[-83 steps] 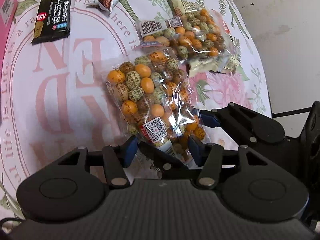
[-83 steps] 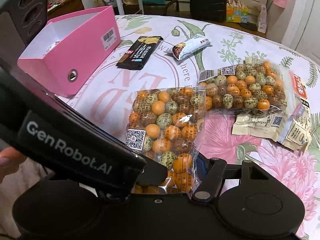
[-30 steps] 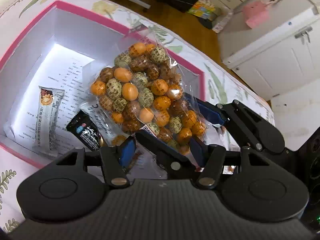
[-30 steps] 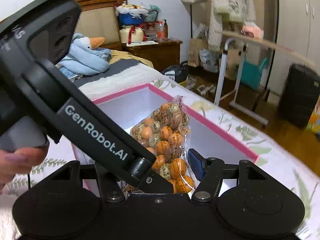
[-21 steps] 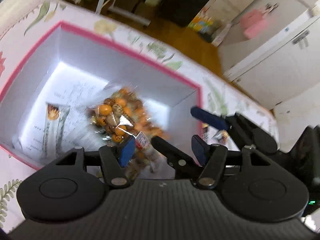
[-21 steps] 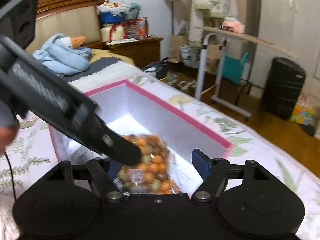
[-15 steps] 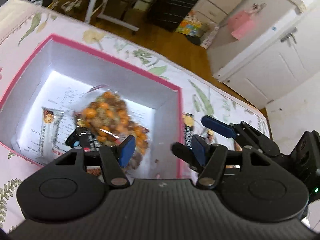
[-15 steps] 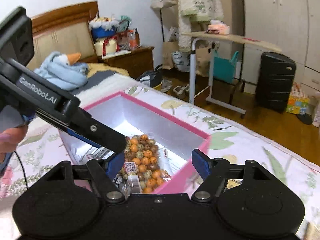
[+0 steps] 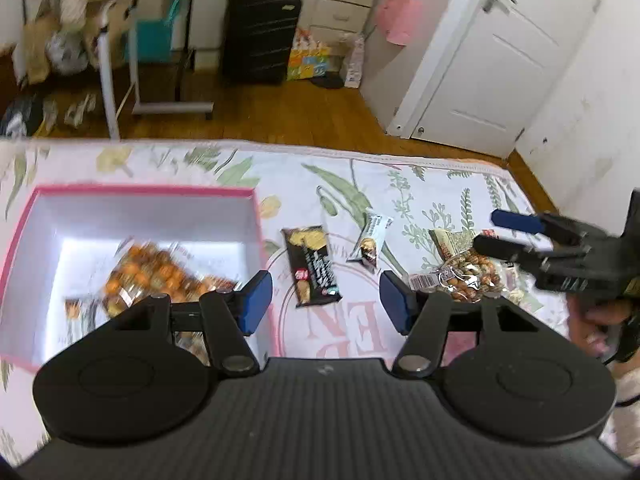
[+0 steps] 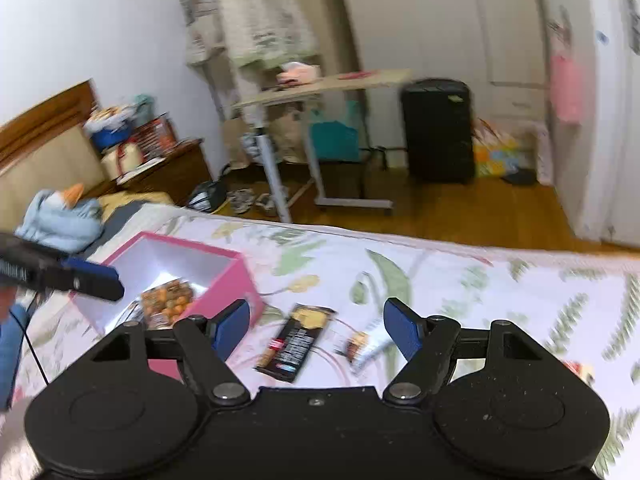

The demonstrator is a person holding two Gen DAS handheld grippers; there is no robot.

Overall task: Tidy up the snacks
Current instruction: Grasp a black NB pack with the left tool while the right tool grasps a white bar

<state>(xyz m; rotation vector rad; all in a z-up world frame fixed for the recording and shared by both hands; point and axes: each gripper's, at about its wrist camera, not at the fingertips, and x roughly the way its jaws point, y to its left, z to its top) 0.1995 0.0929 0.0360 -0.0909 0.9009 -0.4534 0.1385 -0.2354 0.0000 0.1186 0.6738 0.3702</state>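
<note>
Your left gripper (image 9: 326, 300) hangs above the bed with its blue-padded fingers (image 9: 256, 298) spread wide and nothing between them. Your right gripper (image 10: 316, 330) is likewise released, its fingers (image 10: 402, 332) parted and empty; in the left wrist view it shows at the right edge of the frame, held over the right side of the bed.

The pink box (image 9: 136, 192) sits on the floral bedspread (image 9: 360, 176) toward the bed's left side. Inside it lies a clear bag of orange and speckled nuts (image 9: 160, 272), resting on the white floor of the box beside a small snack bar (image 9: 74, 308) at the near left of the box; both are blurred, so finer detail cannot be told. In the right wrist view the same bag shows inside the box, near its right wall.

Still out on the bedspread, just right of the box, is a black snack packet (image 9: 314, 266) lying flat. Near it, farther right, lies a small white-and-brown wrapped bar (image 9: 372, 238). Farther toward the bed's right edge sits a second clear bag of nuts (image 9: 464, 280), with a pale packet (image 9: 450, 240) partly under its far side. None of these touches either gripper.

Beyond the bed's far edge is a wooden floor with a rolling side table (image 9: 160, 4) and a black suitcase (image 9: 260, 36).
</note>
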